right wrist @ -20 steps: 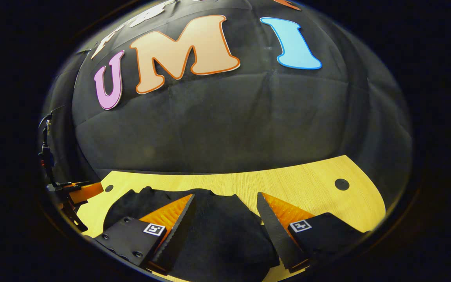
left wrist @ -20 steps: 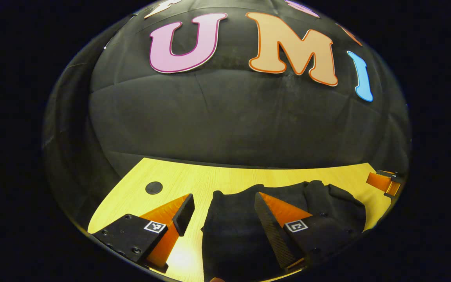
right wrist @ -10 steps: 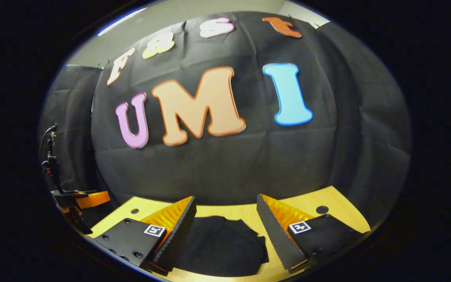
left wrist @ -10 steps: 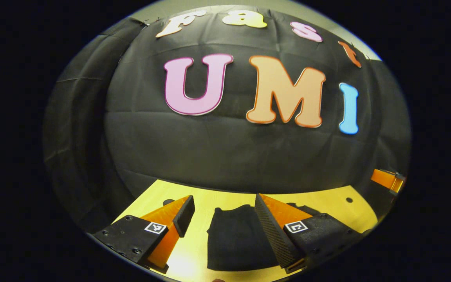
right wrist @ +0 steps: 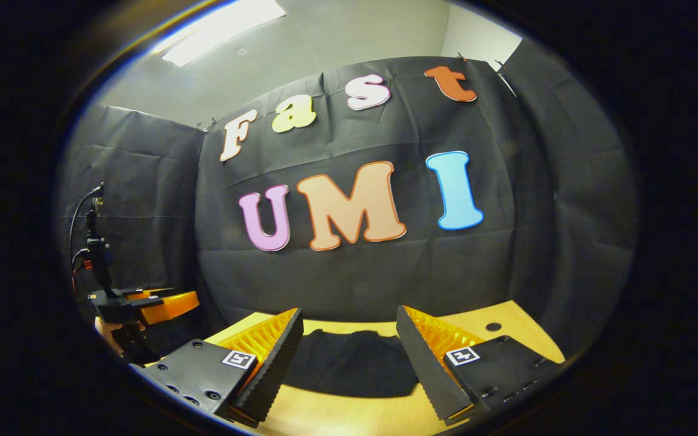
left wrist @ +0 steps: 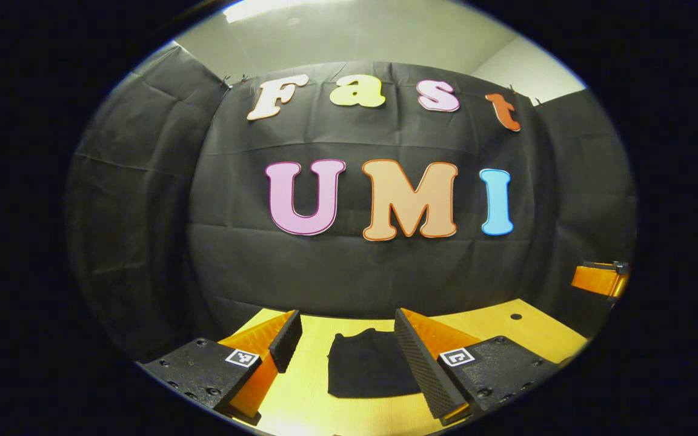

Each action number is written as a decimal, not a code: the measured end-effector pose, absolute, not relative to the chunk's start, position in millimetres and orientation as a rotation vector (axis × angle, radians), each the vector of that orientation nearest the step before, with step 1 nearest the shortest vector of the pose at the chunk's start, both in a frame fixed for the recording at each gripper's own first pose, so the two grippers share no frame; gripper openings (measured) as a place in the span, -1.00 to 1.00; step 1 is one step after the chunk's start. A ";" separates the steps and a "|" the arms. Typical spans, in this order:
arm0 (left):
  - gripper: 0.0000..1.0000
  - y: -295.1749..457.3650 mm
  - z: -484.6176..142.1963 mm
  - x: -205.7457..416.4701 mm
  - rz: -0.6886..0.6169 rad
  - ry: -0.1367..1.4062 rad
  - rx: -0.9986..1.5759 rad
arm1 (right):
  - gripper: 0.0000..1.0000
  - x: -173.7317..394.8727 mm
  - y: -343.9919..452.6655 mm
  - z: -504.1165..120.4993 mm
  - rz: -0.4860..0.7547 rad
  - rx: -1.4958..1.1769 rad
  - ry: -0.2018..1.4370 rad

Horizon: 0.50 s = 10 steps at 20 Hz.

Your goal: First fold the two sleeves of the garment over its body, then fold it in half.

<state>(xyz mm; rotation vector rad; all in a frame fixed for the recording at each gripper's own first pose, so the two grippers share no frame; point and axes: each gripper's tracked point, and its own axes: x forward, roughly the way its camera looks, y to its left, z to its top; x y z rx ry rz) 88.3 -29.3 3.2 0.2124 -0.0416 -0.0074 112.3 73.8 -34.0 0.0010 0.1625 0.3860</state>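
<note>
The left gripper [left wrist: 346, 330] is held level, aimed forward, its jaws spread wide with nothing between the fingers. The right gripper [right wrist: 349, 327] is likewise held level with jaws spread wide and nothing gripped. In the right gripper view the left gripper [right wrist: 164, 304] is seen far off at the left edge, carried by a hand [right wrist: 116, 333] partly visible beneath it. In the left gripper view part of the right gripper [left wrist: 597, 278] is seen at the right edge; its jaw gap cannot be judged there.
</note>
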 end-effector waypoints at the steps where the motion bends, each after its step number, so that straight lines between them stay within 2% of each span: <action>1: 0.84 -29.2 -2.4 75.3 -0.004 -0.032 0.216 | 0.90 100.1 69.4 -40.4 0.388 0.003 0.168; 10: 0.85 -41.0 -75.6 4.7 0.026 0.131 0.195 | 0.95 37.6 42.8 -73.6 0.407 0.054 0.222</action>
